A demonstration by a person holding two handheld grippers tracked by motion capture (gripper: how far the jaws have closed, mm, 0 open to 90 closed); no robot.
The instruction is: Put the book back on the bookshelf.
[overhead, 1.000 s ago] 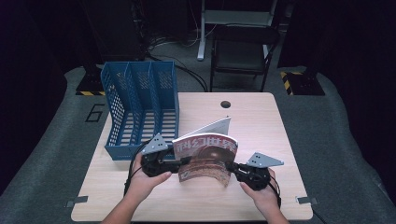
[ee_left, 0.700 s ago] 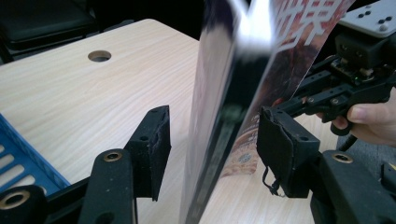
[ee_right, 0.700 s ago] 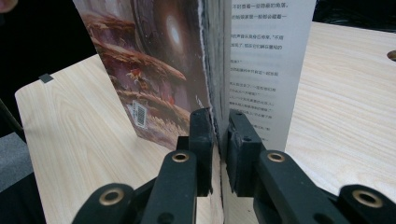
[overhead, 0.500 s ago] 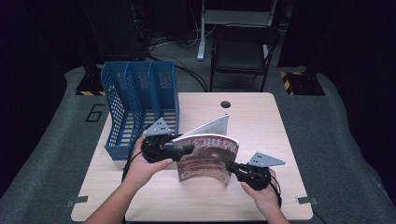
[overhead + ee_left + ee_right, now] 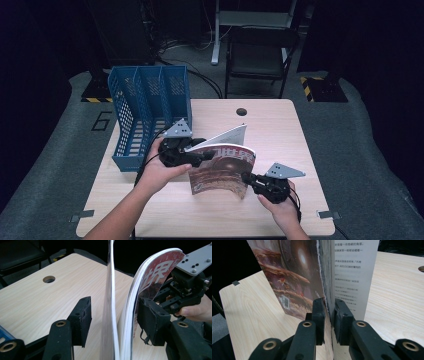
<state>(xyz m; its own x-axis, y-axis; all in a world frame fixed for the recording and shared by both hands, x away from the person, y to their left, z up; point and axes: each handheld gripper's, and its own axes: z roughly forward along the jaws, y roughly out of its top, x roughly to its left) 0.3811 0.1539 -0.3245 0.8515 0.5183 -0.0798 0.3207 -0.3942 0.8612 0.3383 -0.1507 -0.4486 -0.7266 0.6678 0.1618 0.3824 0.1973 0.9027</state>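
A book (image 5: 222, 167) with a reddish-brown cover stands on edge on the wooden table (image 5: 285, 135), bowed, with a white page (image 5: 225, 137) fanned out behind. My right gripper (image 5: 247, 179) is shut on its lower right edge; in the right gripper view both pads (image 5: 318, 312) pinch the book (image 5: 294, 277), though the jaws have just been easing apart slightly. My left gripper (image 5: 201, 157) is at the book's upper left corner. Its jaws (image 5: 115, 315) straddle the pages and have just closed a little. One pad (image 5: 150, 320) lies against the cover (image 5: 155, 277); the other stands clear of the loose page.
A blue three-slot file rack (image 5: 145, 105) stands at the table's back left, just behind my left hand. A cable hole (image 5: 242, 111) sits near the far edge. A dark chair (image 5: 260, 55) is beyond the table.
My left hand has risen and shifted up the book's left side to its top corner. The right hand has stayed put, holding the book's right edge.
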